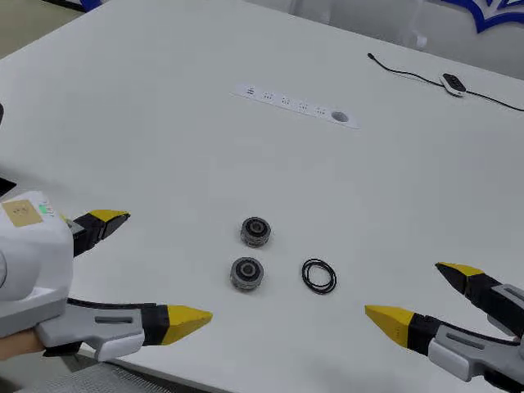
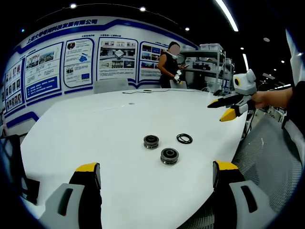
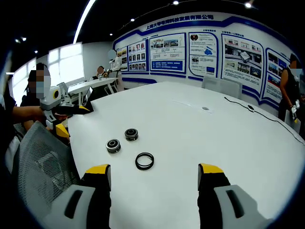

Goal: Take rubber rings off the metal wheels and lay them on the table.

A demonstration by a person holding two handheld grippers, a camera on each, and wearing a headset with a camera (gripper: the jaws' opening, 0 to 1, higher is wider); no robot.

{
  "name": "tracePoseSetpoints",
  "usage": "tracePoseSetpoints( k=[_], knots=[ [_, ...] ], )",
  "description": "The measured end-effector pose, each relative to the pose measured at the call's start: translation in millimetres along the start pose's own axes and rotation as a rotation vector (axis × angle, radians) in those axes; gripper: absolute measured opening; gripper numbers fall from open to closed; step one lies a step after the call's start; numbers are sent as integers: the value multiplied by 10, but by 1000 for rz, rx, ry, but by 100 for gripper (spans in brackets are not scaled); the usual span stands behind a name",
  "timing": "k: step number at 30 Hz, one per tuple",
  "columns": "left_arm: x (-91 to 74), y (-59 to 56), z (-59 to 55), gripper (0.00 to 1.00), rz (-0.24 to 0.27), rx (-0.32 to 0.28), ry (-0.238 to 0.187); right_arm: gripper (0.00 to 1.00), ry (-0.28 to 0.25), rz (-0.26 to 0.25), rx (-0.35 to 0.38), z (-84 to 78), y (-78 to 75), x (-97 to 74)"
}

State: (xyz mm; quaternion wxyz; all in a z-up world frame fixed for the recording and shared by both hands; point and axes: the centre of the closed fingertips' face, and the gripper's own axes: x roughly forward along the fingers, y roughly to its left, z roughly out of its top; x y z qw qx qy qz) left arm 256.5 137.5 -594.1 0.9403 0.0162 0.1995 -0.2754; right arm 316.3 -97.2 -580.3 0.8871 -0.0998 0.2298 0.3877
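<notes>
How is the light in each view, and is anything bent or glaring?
Head view: soft, even light; the two round metal wheels and the loose black rubber rings are sharp, with faint shadows on the white table. Left gripper view: the fisheye curves the table edge; the ceiling strip light glares. Right gripper view: same curving; the window is washed out.
</notes>
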Motion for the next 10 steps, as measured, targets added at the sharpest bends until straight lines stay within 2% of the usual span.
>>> tracePoseSetpoints(
  k=[10],
  knots=[
    [47, -61, 30, 100, -20, 14, 6, 75, 3, 2, 5, -2, -12, 9]
  ],
)
